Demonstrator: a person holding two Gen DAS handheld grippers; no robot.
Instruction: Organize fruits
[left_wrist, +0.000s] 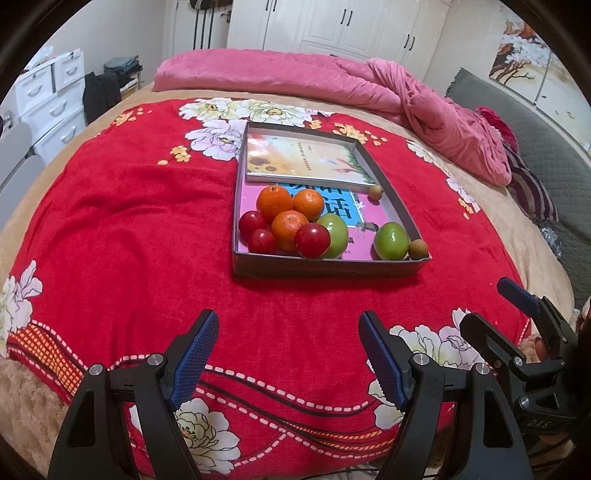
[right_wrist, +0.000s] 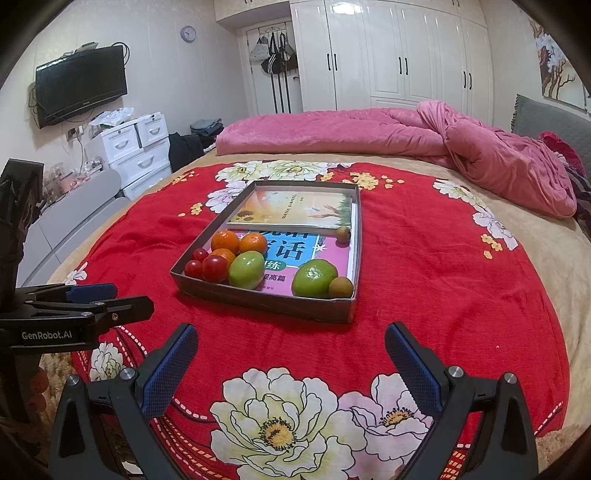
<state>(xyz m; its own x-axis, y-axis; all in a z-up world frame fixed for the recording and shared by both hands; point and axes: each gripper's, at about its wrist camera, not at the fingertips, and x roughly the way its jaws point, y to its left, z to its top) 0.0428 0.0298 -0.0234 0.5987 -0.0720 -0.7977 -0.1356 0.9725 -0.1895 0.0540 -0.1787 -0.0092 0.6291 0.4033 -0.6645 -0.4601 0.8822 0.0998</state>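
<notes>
A shallow cardboard tray (left_wrist: 325, 267) (right_wrist: 266, 301) lies on the red flowered blanket. In it are three oranges (left_wrist: 274, 202) (right_wrist: 225, 242), three red plums (left_wrist: 312, 240) (right_wrist: 214, 268), two green fruits (left_wrist: 391, 241) (right_wrist: 314, 278) and two small brown longans (left_wrist: 418, 248) (right_wrist: 340, 287), all resting on books. My left gripper (left_wrist: 288, 354) is open and empty, short of the tray. My right gripper (right_wrist: 291, 363) is open and empty, also short of the tray. Each gripper shows at the edge of the other's view.
Two books (left_wrist: 303, 158) (right_wrist: 295, 208) line the tray floor. A pink quilt (left_wrist: 332, 77) (right_wrist: 406, 136) lies bunched at the far side of the bed. White drawers (right_wrist: 136, 151) and a wall TV (right_wrist: 79, 83) stand to the left.
</notes>
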